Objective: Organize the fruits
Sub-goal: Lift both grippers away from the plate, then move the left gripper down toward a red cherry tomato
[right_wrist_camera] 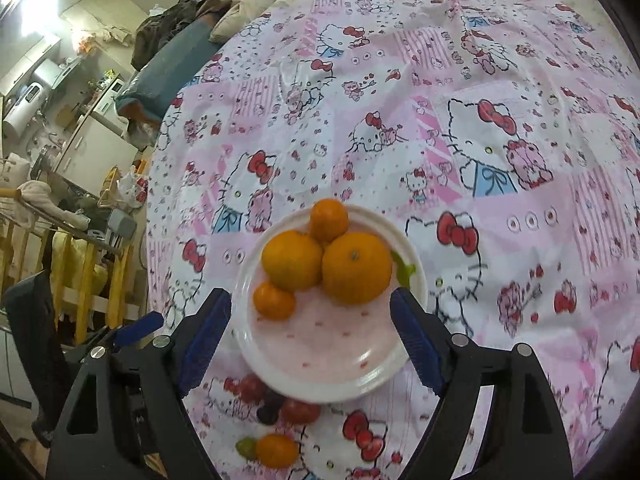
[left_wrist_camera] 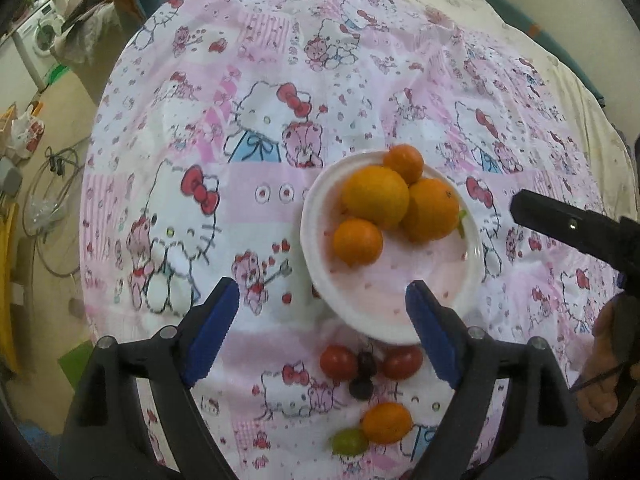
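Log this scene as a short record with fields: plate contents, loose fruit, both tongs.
surface: cartoon-print cloth
plate: white plate, four oranges clustered at its far side
loose fruit: near the plate's front edge, two red tomatoes, dark grapes, small orange, green grape
left tongs: open, empty
right tongs: open, empty, over the plate
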Demonstrator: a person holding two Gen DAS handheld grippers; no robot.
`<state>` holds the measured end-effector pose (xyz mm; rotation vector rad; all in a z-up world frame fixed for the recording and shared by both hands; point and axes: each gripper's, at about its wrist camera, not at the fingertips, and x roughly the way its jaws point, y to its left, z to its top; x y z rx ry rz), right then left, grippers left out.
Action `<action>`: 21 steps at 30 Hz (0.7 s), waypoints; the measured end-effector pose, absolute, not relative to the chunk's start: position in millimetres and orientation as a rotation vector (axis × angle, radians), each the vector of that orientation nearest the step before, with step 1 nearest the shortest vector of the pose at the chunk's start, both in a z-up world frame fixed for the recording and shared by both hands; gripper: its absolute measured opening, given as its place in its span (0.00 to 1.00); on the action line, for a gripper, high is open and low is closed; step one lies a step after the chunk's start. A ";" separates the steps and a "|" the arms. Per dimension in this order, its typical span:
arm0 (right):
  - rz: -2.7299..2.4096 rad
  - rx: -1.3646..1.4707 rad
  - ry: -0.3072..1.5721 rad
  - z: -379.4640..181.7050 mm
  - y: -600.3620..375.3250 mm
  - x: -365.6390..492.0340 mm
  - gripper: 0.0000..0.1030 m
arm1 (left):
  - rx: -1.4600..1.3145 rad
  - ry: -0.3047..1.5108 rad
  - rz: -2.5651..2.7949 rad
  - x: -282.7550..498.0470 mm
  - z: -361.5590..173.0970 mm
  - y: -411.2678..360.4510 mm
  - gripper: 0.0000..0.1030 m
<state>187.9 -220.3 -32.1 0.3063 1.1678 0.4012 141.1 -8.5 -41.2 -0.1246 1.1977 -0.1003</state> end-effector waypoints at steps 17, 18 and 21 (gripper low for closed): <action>0.381 0.388 1.226 -56.6 -244.6 105.1 0.82 | -0.194 1.320 -0.066 105.6 -71.7 0.2 0.80; 0.381 0.395 1.229 -59.2 -245.0 103.7 0.82 | -0.210 1.328 -0.062 105.3 -75.0 2.2 0.80; 0.389 0.414 1.233 -68.3 -245.2 99.9 0.82 | -0.240 1.340 -0.050 105.2 -82.0 6.6 0.80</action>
